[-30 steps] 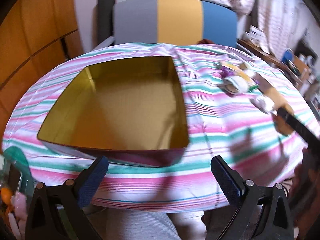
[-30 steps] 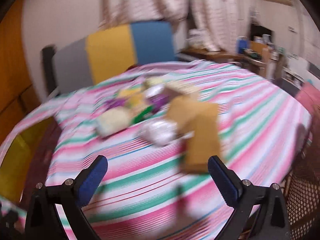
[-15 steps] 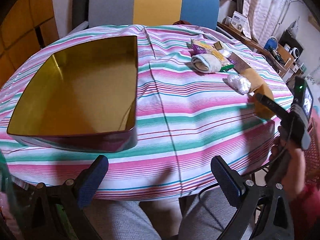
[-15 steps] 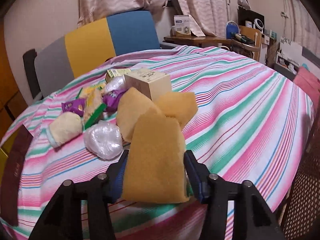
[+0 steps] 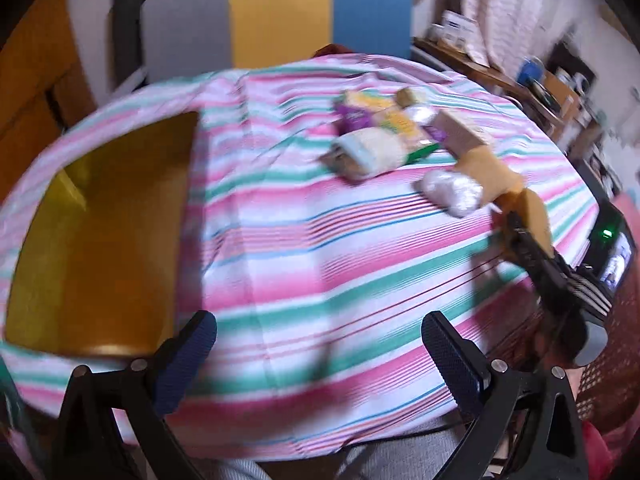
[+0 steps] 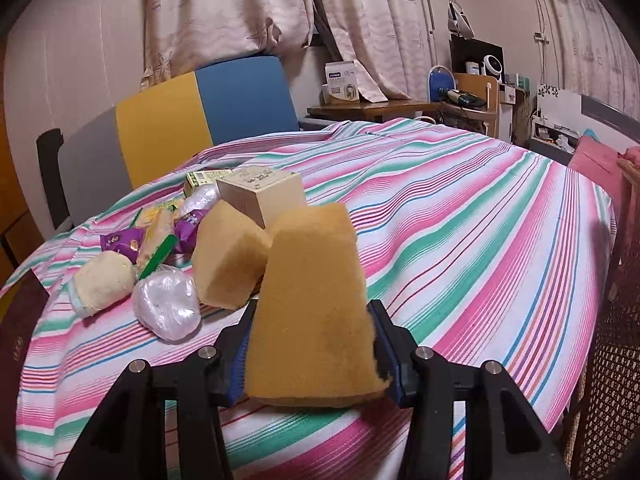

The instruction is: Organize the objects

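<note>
At the worktop's [image 5: 320,272] left edge sat our gold tin [image 5: 100,240], open, with nothing visible inside. Our left gripper [image 5: 320,360] hovered near the front edge, fingers spread wide and holding nothing. Toward the right side lay the pile: a cream roll [image 6: 104,280], a wrapped white bundle [image 6: 168,306], snack packets [image 6: 156,232], a small box [image 6: 264,192] and a loose sponge [image 6: 228,256]. Our right gripper [image 6: 316,364] had its fingers pinched on another sponge [image 6: 316,304], seemingly lifted. We judged the pick done; next it needed carrying left, over the tin, and releasing.
</note>
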Demonstrator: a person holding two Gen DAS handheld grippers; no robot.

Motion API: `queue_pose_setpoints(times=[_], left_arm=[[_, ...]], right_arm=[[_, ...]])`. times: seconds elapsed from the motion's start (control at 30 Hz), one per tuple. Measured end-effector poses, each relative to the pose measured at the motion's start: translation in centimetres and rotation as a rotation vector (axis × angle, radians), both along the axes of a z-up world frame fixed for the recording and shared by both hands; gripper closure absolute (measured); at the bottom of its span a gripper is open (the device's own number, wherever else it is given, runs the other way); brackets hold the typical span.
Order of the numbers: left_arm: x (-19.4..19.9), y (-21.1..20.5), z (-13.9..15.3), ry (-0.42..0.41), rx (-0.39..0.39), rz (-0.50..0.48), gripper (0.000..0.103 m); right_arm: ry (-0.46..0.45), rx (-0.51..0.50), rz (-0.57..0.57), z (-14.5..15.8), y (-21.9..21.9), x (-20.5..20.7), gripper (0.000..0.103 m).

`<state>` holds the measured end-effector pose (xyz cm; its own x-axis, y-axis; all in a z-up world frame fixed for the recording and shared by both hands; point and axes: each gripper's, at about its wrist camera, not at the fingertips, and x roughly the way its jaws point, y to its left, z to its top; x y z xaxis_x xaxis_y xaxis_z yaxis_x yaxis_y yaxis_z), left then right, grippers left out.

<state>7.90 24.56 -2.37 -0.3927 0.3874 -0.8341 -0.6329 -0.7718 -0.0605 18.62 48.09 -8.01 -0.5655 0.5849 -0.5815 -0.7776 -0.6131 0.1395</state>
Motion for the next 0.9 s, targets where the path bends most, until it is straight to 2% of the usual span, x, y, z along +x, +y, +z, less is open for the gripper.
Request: queue_pose_setpoints(times=[0.13, 0.23, 0.3, 0.47, 0.57, 0.7, 0.8, 0.87, 0.9], left_arm=[[0.5, 4.2, 0.6, 0.093, 0.008, -0.093, 0.0], [-0.8, 7.4, -0.4, 0.06, -0.021, -0.133, 0.0], [-1.5, 9.1, -0.8, 0.042, -0.004, -0.149, 0.0], [-2.2, 12.9, -2.0, 0.084, 0.033, -0.227, 0.0], [-2.9, 14.2, -2.8, 0.048, 0.104, -0.295, 0.0], [-4.6, 14.8, -3.7, -0.027, 0.2, -0.24, 0.0], [-5.0, 15.8, -4.7, -0.032, 0.193, -0.276, 0.001], [-4.8, 16.6, -5.3, 0.002, 0.16, -0.31, 0.007], [-4.9, 16.9, -5.5, -0.01, 0.153, -0.324, 0.012]], right_arm=[[0.007, -0.027, -0.002, -0.5, 0.5, -0.1, 0.05], [-0.018, 0.0, 0.0, -0.7, 0.1, -0.2, 0.05], [-0.012, -0.002, -0.001, -0.7, 0.1, -0.1, 0.05], [0.003, -0.004, 0.0, -0.8, 0.1, 0.1, 0.05], [0.0, 0.002, -0.001, -0.9, 0.1, 0.1, 0.05], [0.018, -0.001, -0.001, -0.9, 0.2, 0.3, 0.05], [0.023, -0.002, -0.001, -0.9, 0.2, 0.3, 0.05], [0.025, -0.001, -0.002, -0.9, 0.2, 0.2, 0.05], [0.026, -0.001, -0.002, -0.9, 0.2, 0.2, 0.05]])
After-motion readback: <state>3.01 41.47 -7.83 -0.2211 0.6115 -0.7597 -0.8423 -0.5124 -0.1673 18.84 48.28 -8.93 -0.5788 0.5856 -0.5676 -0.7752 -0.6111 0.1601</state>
